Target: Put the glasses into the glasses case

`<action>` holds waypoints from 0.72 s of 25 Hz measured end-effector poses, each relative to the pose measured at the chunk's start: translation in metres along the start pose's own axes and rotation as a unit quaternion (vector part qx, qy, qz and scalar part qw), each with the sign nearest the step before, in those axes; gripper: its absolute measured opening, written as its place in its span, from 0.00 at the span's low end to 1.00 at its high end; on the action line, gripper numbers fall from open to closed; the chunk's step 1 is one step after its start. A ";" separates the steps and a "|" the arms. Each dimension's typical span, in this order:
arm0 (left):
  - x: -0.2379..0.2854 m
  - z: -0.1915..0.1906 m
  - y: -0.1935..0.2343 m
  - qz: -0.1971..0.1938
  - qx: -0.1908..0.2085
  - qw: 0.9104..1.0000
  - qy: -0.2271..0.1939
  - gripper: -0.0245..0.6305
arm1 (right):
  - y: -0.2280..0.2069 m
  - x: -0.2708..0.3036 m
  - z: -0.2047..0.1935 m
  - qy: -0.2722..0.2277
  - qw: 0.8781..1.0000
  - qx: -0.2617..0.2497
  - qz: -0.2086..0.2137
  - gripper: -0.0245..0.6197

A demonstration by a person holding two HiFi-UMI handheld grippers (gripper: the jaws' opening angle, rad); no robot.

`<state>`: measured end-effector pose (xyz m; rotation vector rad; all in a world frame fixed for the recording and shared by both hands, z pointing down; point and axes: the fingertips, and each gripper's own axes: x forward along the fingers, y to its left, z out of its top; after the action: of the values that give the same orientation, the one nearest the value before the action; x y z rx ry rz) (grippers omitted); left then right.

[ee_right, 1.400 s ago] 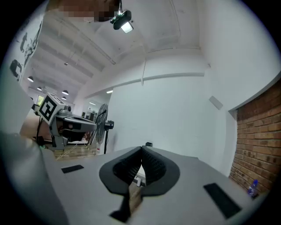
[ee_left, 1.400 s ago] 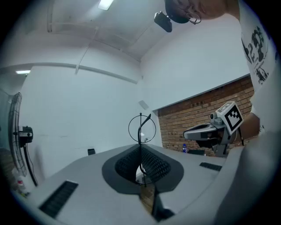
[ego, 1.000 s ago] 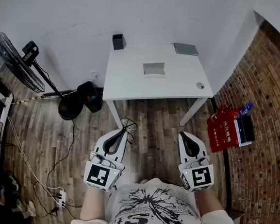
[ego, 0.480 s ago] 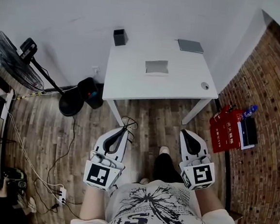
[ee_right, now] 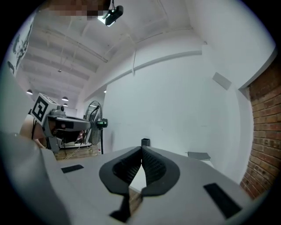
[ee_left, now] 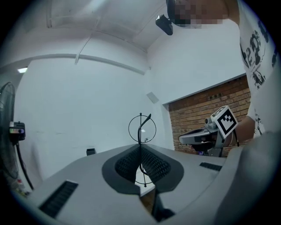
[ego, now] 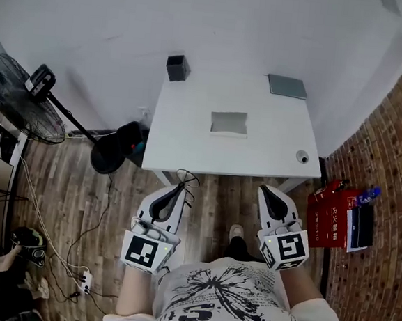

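A white worktop (ego: 189, 134) stands against a white wall, on a wooden floor with a brick wall at the right. The open glasses case (ego: 229, 122) lies at the worktop's middle, a black box (ego: 176, 68) at its back left corner and a grey pad (ego: 287, 85) at its back right corner. Short of the front edge, the left tongs (ee_left: 140, 151) pinch thin round-rimmed glasses (ee_left: 139, 132), well apart from the case. The right tongs (ee_right: 141, 151) are closed with nothing between them.
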<state>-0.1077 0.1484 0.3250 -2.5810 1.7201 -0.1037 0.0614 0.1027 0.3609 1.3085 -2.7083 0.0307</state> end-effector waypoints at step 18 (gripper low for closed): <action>0.252 -0.032 0.047 0.033 -0.019 0.998 0.043 0.06 | -0.202 0.174 -0.016 0.054 0.997 0.028 0.038 0.06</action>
<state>-0.0569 -0.1025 0.3622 -2.5807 1.8516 -0.1845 0.1137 -0.1575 0.3913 1.1824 -2.6818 0.1815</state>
